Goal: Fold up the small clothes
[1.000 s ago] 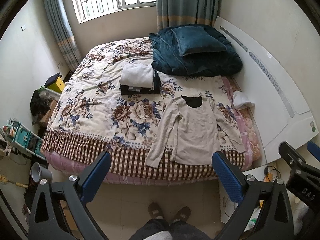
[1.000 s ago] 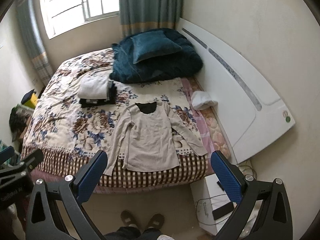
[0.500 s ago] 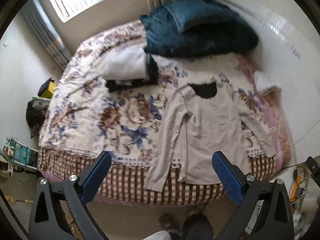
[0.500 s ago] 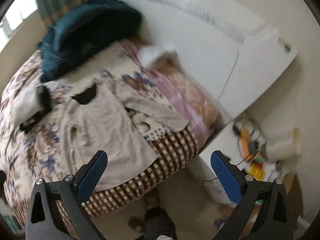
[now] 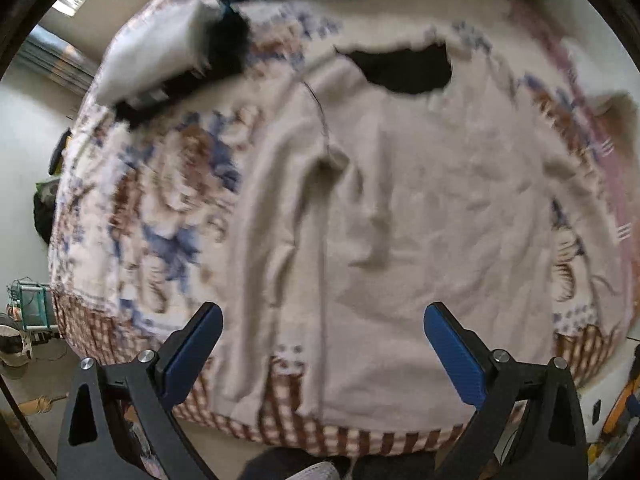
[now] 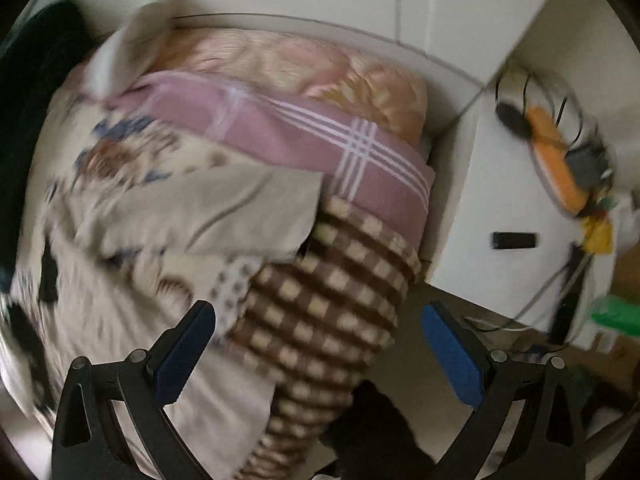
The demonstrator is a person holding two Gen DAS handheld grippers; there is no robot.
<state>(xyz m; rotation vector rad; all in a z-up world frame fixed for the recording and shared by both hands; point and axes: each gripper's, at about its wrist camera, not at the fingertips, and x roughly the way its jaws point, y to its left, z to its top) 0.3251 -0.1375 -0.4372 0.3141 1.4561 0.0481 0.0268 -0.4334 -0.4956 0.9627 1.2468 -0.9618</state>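
Note:
A beige long-sleeved top lies spread flat on the floral blanket, neck away from me, hem at the bed's near edge. My left gripper is open and empty, just above the top's lower half. My right gripper is open and empty, over the bed's near right corner. The top's right sleeve lies beyond it, its cuff near the checked blanket border. Both views are blurred by motion.
A stack of folded clothes sits at the far left of the bed. A pink sheet shows at the bed's right edge. A white bedside cabinet with cables and an orange item stands right of the bed.
Both grippers have moved down and forward toward the bed. The left now hovers close over the top. The right has swung right toward the bed corner and sleeve.

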